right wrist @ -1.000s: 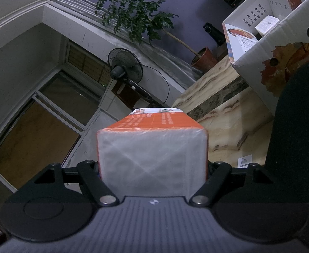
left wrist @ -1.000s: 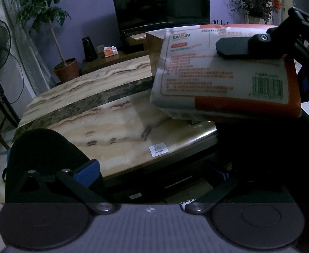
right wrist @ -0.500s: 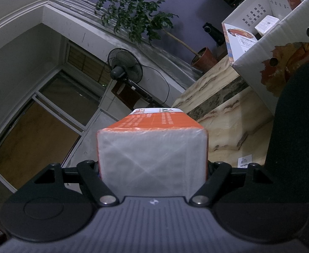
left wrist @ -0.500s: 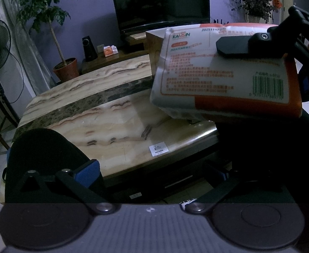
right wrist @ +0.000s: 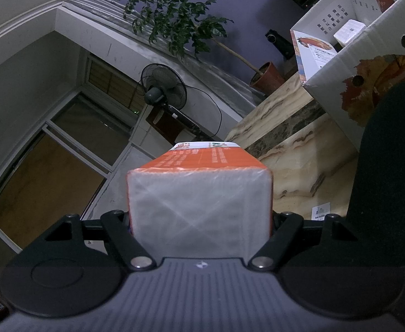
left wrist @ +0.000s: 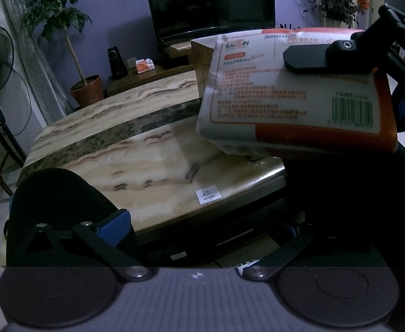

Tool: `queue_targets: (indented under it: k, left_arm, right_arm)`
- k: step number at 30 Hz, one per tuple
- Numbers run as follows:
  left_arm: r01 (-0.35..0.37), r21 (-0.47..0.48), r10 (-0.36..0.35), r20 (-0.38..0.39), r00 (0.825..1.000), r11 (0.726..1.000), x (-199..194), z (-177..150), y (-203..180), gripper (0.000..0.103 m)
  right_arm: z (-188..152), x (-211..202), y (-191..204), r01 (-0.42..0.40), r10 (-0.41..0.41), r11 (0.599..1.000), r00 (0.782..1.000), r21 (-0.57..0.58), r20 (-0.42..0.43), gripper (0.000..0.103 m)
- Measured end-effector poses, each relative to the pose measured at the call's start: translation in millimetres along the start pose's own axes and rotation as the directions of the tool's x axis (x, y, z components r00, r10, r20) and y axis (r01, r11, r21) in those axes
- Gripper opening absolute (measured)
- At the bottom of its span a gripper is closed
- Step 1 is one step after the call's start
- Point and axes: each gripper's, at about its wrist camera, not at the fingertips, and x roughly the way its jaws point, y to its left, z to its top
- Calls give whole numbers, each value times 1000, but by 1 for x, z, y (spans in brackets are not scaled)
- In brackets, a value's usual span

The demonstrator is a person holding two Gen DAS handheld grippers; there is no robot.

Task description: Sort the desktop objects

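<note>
An orange-and-white tissue pack (right wrist: 202, 163) sits between the fingers of my right gripper (right wrist: 199, 221), which is shut on it. The pack (left wrist: 293, 102) hangs above the near right part of the marble table (left wrist: 136, 171), with one black right finger (left wrist: 307, 58) flat on its printed face. An open cardboard box (right wrist: 368, 63) stands on the table to the right of the pack and holds a small white item (right wrist: 349, 30). My left gripper (left wrist: 196, 215) is open low at the table's front edge, with nothing between its fingers.
A dark rounded shape (left wrist: 58, 193) rises at the table's near left corner. A small white label (left wrist: 208, 194) lies on the marble. A TV (left wrist: 210, 0), a potted plant (left wrist: 86, 91) and a standing fan (right wrist: 163, 85) are beyond the table.
</note>
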Motion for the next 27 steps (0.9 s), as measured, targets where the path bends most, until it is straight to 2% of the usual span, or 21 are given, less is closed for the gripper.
queue_targets:
  k: [27]
  left_arm:
    - [-2,2,2,-4,1000,1000,2,0,2,102]
  right_arm:
    - [0,-1,-1,0,0,1000,1000,2,1,79]
